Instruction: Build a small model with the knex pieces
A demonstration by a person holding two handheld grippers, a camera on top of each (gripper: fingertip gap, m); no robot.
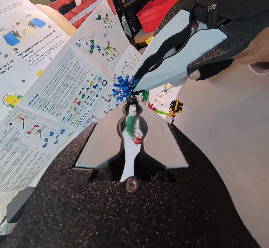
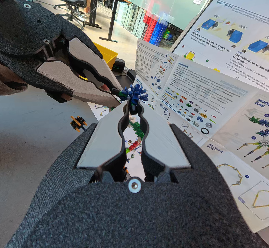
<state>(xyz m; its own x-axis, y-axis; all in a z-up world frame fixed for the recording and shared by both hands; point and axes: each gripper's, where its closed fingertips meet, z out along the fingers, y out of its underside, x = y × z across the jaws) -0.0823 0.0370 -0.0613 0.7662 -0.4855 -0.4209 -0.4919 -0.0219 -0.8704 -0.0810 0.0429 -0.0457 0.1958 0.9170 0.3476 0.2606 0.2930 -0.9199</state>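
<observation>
A cluster of blue snowflake connectors [image 1: 123,87] is held in the air between both grippers, above the open booklet [image 1: 65,95]. My left gripper [image 1: 131,102] is shut on a short black-tipped green rod that sticks out of the cluster. My right gripper [image 2: 133,105] is shut on another short dark stub under the cluster [image 2: 136,93]. In the left wrist view the right gripper [image 1: 134,89] comes in from the upper right, tips almost touching mine. In the right wrist view the left gripper [image 2: 118,95] comes in from the left.
A green, red and white part-built model [image 2: 136,130] lies on the booklet [image 2: 203,95] under the grippers. A small yellow-and-black assembly [image 1: 176,107] stands on the pale table [image 1: 218,139]. An instruction board [image 2: 240,37] stands behind. A red bin [image 1: 154,15] and a yellow bin [image 2: 108,54] stand farther off. Both grippers' tips are close together, under 4 cm apart.
</observation>
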